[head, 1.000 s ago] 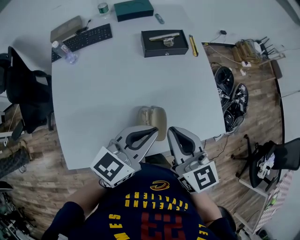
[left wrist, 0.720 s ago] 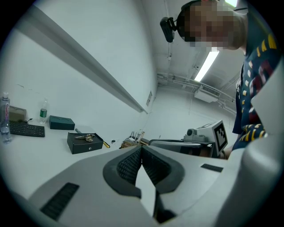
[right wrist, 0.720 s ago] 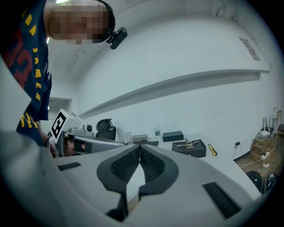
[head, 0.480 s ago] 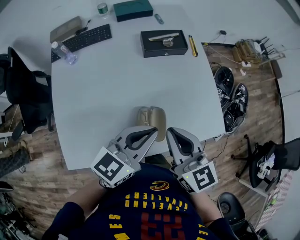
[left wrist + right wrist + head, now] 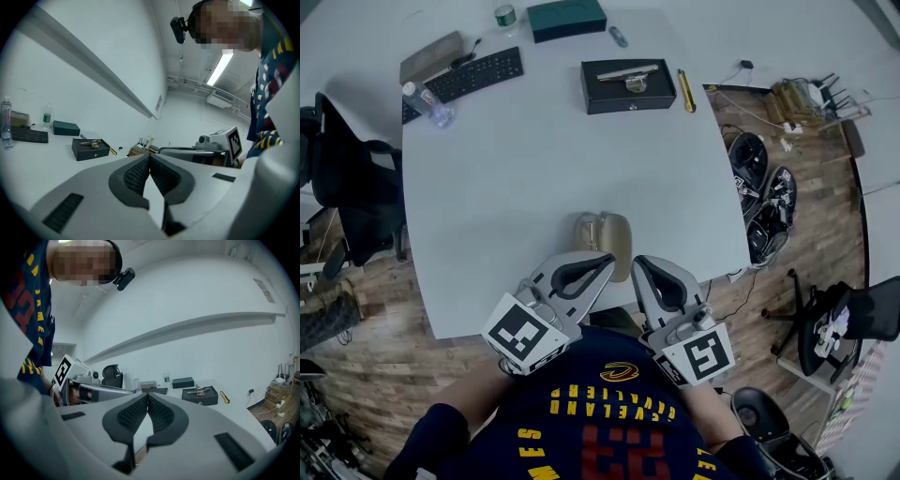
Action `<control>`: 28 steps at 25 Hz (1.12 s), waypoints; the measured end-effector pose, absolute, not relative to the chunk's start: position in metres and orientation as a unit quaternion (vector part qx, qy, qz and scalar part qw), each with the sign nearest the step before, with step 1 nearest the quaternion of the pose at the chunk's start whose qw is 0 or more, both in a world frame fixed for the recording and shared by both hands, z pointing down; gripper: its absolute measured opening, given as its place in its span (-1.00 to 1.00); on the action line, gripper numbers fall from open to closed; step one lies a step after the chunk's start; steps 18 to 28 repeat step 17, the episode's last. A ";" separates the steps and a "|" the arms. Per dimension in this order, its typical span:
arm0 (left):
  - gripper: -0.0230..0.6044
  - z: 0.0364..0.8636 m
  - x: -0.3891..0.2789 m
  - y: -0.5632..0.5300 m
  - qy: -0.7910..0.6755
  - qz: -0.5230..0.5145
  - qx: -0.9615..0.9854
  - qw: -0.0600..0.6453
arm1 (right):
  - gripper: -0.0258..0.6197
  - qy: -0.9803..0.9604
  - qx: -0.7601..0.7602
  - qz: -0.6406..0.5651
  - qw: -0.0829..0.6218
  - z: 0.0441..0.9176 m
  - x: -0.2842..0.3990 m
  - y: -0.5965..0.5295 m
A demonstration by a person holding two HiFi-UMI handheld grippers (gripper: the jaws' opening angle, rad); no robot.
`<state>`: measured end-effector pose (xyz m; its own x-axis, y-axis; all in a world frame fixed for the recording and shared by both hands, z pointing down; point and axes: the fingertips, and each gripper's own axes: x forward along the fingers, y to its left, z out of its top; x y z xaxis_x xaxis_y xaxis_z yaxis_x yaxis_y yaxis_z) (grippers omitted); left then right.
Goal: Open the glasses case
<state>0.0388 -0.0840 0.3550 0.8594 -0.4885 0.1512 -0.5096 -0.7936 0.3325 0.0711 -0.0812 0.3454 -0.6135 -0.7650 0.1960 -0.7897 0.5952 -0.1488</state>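
Broad white table point(image 5: 534, 159) across the middle of the head view, with wooden floor point(image 5: 384, 375) around it. Dark office chair point(image 5: 347, 187) against the table's left edge.

Side by side at the near edge, two hand-held tools, both aimed toward the far side. On the left gripper point(image 5: 607, 260), jaws pressed together, pads meeting at the tip, nothing between them. Same on the right gripper point(image 5: 639, 262): narrowed all the way and empty.

At the far side, a black box point(image 5: 630, 86) with something metallic lying on its top. Left of it, a black keyboard point(image 5: 464, 82).

Nearer, close to the front edge of the table, the tan glasses case point(image 5: 605, 234), lying flat just ahead of both tips. Left tip over its near end as seen from above; contact not clear.

Teal box point(image 5: 567, 17) at the far edge. Clear bottle point(image 5: 428, 103) lying by the keyboard. Yellow cutter point(image 5: 685, 91) just right of the black box.
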 end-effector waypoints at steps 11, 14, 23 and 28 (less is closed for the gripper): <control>-0.88 0.355 0.041 -0.084 -0.267 0.030 0.946 0.183 | -0.87 -0.891 0.435 0.116 0.056 0.349 0.074 -0.081; -0.88 0.355 0.042 -0.084 -0.269 0.031 0.945 0.183 | -0.87 -0.891 0.435 0.118 0.056 0.350 0.074 -0.080; -0.88 0.356 0.042 -0.083 -0.270 0.034 0.944 0.185 | -0.87 -0.891 0.435 0.119 0.056 0.350 0.075 -0.079; -0.88 0.356 0.042 -0.083 -0.270 0.034 0.944 0.185 | -0.87 -0.891 0.435 0.119 0.056 0.350 0.075 -0.079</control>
